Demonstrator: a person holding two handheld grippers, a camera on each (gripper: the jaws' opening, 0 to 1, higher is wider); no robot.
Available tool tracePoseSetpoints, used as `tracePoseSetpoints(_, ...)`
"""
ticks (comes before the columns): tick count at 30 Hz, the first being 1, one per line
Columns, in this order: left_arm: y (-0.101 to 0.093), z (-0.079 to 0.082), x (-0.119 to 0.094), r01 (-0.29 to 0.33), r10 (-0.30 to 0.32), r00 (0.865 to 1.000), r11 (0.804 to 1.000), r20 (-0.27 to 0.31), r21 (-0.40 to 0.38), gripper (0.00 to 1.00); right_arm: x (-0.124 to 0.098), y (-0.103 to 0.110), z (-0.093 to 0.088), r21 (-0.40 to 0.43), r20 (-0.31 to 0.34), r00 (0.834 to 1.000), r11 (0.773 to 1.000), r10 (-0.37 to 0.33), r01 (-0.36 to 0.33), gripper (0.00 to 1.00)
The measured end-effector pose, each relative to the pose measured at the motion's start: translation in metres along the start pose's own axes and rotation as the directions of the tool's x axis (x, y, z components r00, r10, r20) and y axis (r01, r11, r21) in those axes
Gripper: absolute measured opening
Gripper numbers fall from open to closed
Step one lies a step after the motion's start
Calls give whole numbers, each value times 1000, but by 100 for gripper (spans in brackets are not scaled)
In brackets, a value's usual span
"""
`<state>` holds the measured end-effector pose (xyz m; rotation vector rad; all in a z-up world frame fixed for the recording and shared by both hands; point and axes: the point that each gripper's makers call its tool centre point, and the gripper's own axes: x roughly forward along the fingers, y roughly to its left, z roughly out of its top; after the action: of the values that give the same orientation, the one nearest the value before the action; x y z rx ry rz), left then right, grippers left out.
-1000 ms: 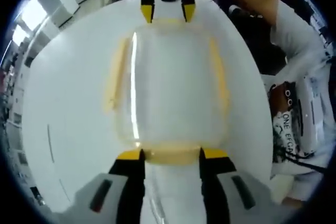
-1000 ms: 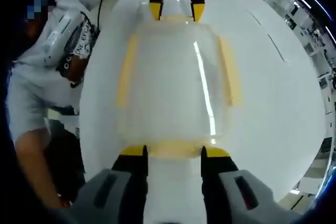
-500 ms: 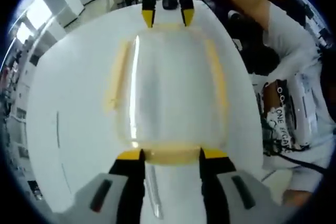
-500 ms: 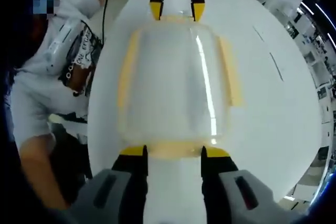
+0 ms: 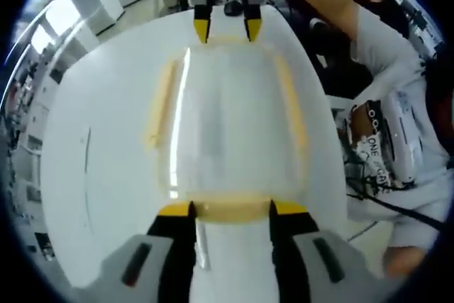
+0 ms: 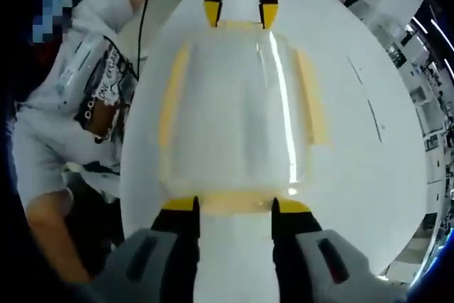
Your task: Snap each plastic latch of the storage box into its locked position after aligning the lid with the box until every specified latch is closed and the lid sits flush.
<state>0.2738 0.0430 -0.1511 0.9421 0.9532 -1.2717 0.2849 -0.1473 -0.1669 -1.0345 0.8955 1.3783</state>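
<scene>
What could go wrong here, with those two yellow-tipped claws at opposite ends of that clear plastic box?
Each gripper straddles an end latch, left gripper at one end, right gripper at the other. Possible risks:
1. Uneven pressing might tip or slide the storage box on the smooth white table.
2. If the clear lid is slightly misaligned, a latch could snap crooked; the pictures cannot confirm it sits flush.
3. The long side latches might stay unclosed.

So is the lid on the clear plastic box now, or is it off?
On. The translucent lid covers the clear plastic storage box between its yellow side latches; whether they are locked, cannot tell.
</scene>
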Motion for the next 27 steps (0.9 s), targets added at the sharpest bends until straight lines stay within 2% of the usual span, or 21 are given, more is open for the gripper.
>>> tracePoseSetpoints(4, -3, -21, -8, 2, -2, 1000, 1000, 1, -26, 40, 3, 0, 19, -14, 6, 1000, 1000, 9, -9, 39)
tracePoseSetpoints(12, -11, -49, -16, 3, -3, 1000, 999, 0, -46, 40, 15, -1, 52, -33, 9, 999, 999, 33, -33, 39)
tracePoseSetpoints(16, -12, -57, -18, 2, -1, 1000, 999, 3, -47, 40, 18, 0, 58, -35, 10, 999, 999, 34, -33, 39)
tracePoseSetpoints(21, -13, -76, -23, -2, 2, 1000, 998, 5, -60, 40, 26, -1, 73, -44, 17, 999, 998, 44, -43, 39)
tracePoseSetpoints(27, -16, -87, -25, 2, -2, 1000, 997, -3, -81, 40, 37, -2, 86, -61, 27, 997, 996, 71, -70, 39)
